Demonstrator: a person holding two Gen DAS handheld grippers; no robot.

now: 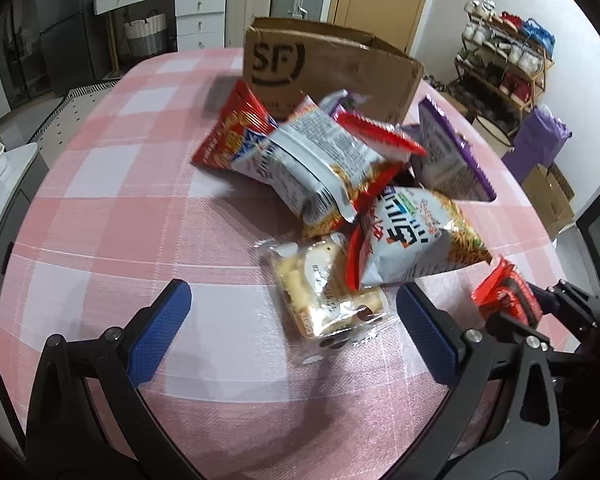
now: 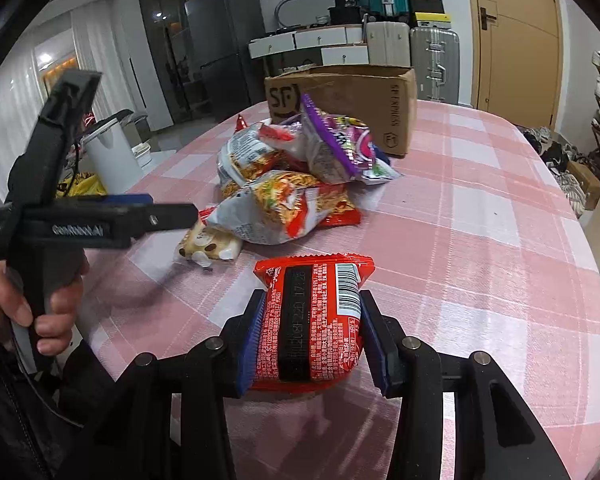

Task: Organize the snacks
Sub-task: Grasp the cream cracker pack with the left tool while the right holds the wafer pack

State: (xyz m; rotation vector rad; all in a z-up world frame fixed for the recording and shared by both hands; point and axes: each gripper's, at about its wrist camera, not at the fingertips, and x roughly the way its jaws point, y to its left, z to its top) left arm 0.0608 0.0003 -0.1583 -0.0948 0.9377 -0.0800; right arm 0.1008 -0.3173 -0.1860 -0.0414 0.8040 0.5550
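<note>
A heap of snack bags (image 1: 332,168) lies on the pink checked tablecloth (image 1: 112,240) in front of an open cardboard box (image 1: 332,68) marked SF. My left gripper (image 1: 292,328) is open above the cloth, with a clear biscuit pack (image 1: 324,300) between its blue pads. My right gripper (image 2: 312,340) is shut on a red snack packet (image 2: 316,320), held above the cloth; the packet also shows in the left wrist view (image 1: 508,292). The heap (image 2: 292,176), the box (image 2: 360,100) and the biscuit pack (image 2: 208,246) show in the right wrist view too, with my left gripper (image 2: 156,212) just over the pack.
A white bin (image 2: 112,152) stands beside the table on the left. Suitcases (image 2: 432,60) and white drawers (image 1: 200,16) stand behind the box. A shoe rack (image 1: 504,64) and a purple bag (image 1: 540,136) are off the table's right side.
</note>
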